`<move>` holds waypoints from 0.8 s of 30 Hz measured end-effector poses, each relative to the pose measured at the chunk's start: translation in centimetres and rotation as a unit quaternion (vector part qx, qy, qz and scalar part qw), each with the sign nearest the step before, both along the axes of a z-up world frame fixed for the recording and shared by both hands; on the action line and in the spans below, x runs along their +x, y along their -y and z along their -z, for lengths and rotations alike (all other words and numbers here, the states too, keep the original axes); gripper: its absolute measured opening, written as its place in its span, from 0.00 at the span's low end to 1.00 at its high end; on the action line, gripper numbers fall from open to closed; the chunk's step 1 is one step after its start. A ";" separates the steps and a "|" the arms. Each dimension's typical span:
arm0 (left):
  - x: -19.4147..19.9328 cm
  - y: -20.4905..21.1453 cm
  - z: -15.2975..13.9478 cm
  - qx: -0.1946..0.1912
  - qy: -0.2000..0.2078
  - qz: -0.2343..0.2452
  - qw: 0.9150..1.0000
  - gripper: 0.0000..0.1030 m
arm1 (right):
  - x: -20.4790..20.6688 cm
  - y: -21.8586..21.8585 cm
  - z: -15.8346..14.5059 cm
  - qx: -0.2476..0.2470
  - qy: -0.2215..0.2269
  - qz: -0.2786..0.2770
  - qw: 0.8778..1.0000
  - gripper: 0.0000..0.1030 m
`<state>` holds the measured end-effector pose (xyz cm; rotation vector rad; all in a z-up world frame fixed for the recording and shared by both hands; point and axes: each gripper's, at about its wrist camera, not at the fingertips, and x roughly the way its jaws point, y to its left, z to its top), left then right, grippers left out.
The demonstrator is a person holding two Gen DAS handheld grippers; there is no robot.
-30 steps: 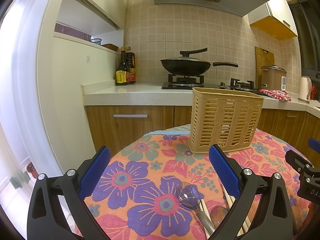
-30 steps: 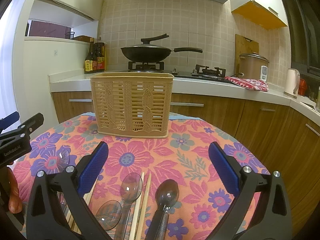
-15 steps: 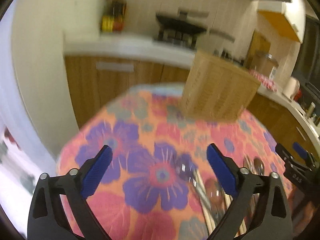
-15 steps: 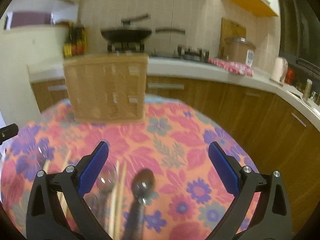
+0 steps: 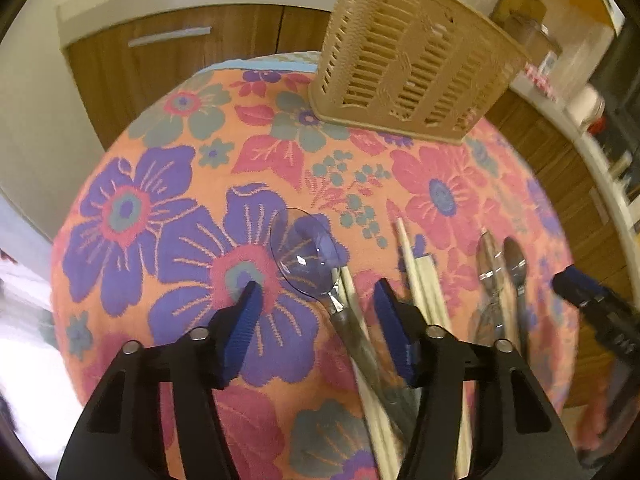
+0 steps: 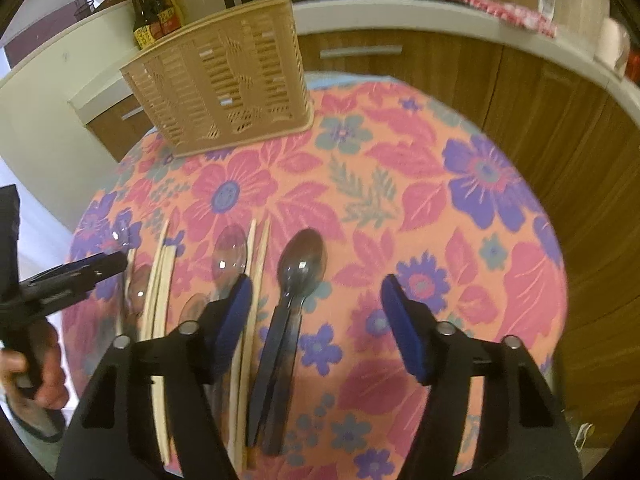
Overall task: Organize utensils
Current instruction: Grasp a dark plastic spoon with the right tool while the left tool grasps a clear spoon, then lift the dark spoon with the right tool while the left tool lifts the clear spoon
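A tan slotted utensil basket (image 5: 408, 56) (image 6: 224, 80) stands at the far side of the round table. Several spoons and chopsticks lie in a row at the near side. My left gripper (image 5: 318, 300) is open, its fingers astride the neck of a clear plastic spoon (image 5: 304, 256) with a chopstick (image 5: 356, 312) beside it. My right gripper (image 6: 316, 300) is open, its fingers astride a dark spoon (image 6: 300, 268). A clear spoon (image 6: 231, 252) and chopsticks (image 6: 256, 264) lie just left of it. Whether either gripper touches the table cannot be told.
The table wears a floral cloth (image 6: 400, 200). Wooden kitchen cabinets (image 6: 520, 92) and a white counter run behind it. Sauce bottles (image 6: 154, 14) stand on the counter at the left. The left gripper shows in the right wrist view (image 6: 72, 276).
Both grippers have tilted down and dropped toward the table, coming over the utensils. The kitchen background has slid up out of view. Nothing has been taken hold of.
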<state>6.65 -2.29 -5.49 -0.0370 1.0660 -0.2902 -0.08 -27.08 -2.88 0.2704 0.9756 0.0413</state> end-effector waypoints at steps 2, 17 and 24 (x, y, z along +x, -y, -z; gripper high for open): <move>-0.1 -0.1 -0.2 0.014 0.003 0.003 1.000 0.46 | 0.2 0.1 0.2 0.018 -0.017 -0.010 1.000 0.47; -0.5 -2.3 -0.7 -0.011 0.000 0.014 1.000 0.04 | 2.5 -3.1 1.9 -0.033 -0.117 -0.052 0.991 0.14; -1.0 -2.6 -0.8 -0.022 0.003 0.014 1.000 0.02 | 2.0 -3.9 1.4 -0.068 -0.099 -0.066 0.991 0.00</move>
